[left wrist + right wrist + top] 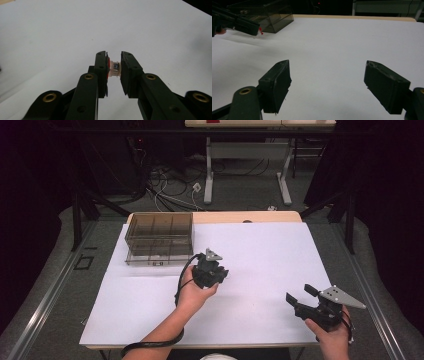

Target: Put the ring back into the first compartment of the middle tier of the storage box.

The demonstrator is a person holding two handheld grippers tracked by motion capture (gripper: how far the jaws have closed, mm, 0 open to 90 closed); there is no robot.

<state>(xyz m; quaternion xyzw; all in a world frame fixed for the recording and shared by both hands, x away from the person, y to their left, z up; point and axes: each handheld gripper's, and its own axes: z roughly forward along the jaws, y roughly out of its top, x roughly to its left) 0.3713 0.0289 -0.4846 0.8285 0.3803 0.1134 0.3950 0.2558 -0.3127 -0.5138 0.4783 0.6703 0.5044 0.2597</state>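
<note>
While our left gripper [114,68] pinches a small white part [115,67] above the sheet [260,250], we keep the squeeze steady; our right gripper [327,85] waits wide open and empty, well clear of the box [159,237].

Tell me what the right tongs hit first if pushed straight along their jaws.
Probably nothing soon: ahead of the open right tongs lies bare white paper. The smoky clear plastic drawer box sits off-line, though depth is unclear.

Left gripper [114,67], held mid-worktop by the left hand [192,291], has its jaws pinched close together on a small piece. Right gripper [327,82], near the right edge, has jaws spread wide.
</note>
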